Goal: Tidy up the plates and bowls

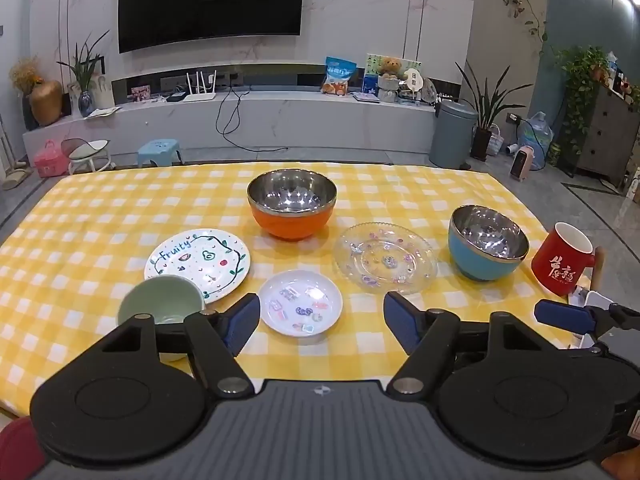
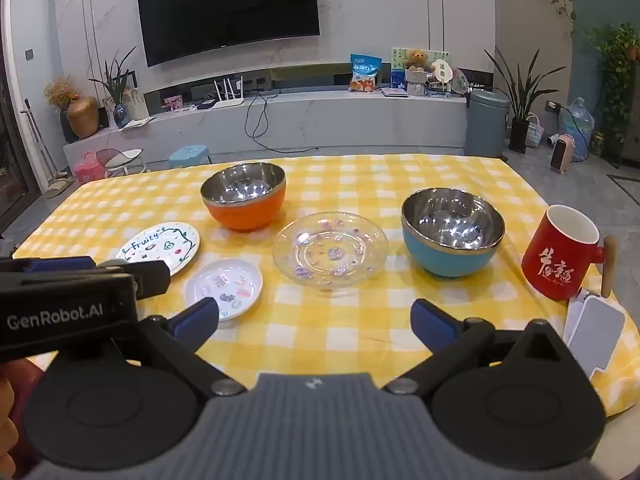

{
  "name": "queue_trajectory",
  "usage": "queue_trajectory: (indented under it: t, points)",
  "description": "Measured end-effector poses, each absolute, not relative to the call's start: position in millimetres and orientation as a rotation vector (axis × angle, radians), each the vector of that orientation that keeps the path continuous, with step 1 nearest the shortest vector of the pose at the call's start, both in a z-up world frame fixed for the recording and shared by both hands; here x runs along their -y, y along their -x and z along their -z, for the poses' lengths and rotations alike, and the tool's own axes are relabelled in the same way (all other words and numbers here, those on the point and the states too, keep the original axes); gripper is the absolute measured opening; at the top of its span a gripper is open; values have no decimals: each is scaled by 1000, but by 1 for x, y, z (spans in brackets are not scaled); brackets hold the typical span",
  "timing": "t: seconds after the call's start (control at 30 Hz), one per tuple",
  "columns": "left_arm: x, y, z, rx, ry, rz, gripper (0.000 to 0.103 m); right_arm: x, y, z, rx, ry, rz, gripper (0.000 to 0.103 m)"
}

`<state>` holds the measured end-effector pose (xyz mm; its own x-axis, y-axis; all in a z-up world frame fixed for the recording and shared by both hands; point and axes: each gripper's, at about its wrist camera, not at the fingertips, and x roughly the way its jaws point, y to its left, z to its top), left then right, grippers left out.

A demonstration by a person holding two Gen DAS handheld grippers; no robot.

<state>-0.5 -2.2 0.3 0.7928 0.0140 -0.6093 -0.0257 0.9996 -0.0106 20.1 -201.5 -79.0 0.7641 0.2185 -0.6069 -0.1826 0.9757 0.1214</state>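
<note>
Only in left wrist view — green bowl [image 1: 160, 304] beside Fruity plate [image 1: 198, 262].

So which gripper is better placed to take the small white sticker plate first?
The left gripper. Its open fingers already flank the small white plate, which sits right in front. The right gripper, also open and empty, faces bare tablecloth, with that plate off by its left finger.
</note>
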Motion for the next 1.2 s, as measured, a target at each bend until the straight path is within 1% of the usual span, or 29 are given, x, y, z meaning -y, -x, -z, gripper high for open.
queue_trajectory:
  t: [0.13, 1.2]
  points:
    - [1, 2, -2, -660, 65, -7, 83, 198, -23, 80, -697, -49, -216, 100]
    - [-1, 0, -2, -672, 41, -4, 85, 201, -21, 82, -692, -48, -190, 100]
